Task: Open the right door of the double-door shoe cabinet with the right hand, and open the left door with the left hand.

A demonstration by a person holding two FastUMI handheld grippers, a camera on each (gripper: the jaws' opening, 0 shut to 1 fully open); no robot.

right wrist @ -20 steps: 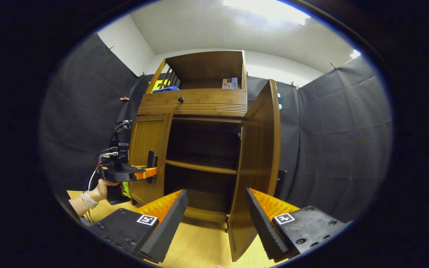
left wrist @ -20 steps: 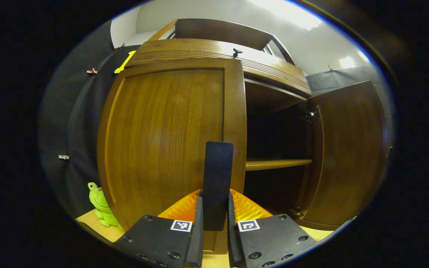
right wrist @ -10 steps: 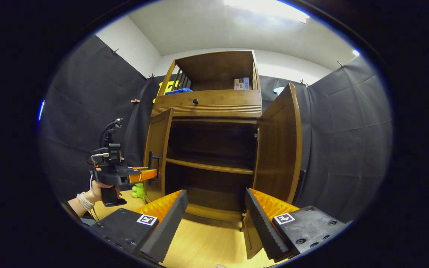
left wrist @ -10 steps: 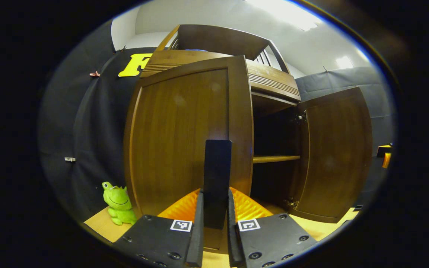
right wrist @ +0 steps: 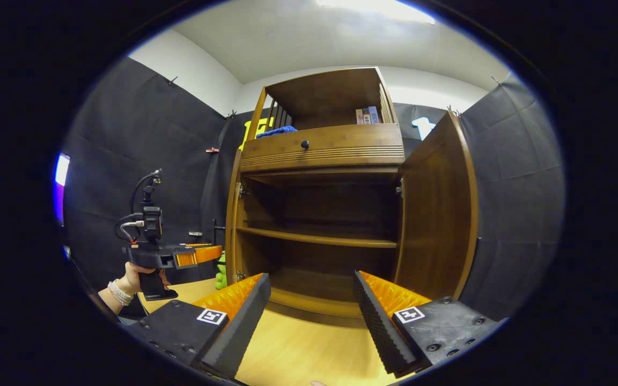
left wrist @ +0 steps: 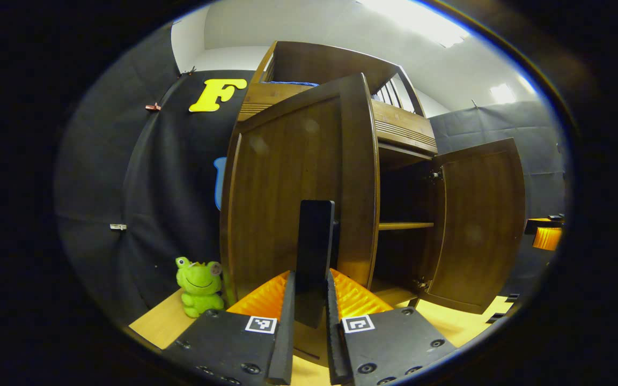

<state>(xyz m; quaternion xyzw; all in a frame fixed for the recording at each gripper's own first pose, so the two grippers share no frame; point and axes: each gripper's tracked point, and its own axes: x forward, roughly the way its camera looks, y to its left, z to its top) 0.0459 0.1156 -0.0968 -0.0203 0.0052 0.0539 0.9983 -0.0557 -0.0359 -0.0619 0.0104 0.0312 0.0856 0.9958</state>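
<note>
Clearly the risk now sits with the left hand-held gripper (left wrist: 309,327), whose fingers are clamped on the dark flat handle (left wrist: 315,252) of the left door (left wrist: 293,187). That smooth, slab-like handle could slide out of the grip if the pull drifts off the door's arc, and the door could stop short of fully open. Beside the left door's foot sits a soft green plush frog (left wrist: 197,284), which the door could knock as it opens further. The right hand-held gripper (right wrist: 311,316) hangs with its ribbed fingers apart, holding nothing, in front of the cabinet's shelf (right wrist: 317,238). The right door (right wrist: 438,214) stands swung wide; both doors are glossy brown wood panels with raised frames
</note>
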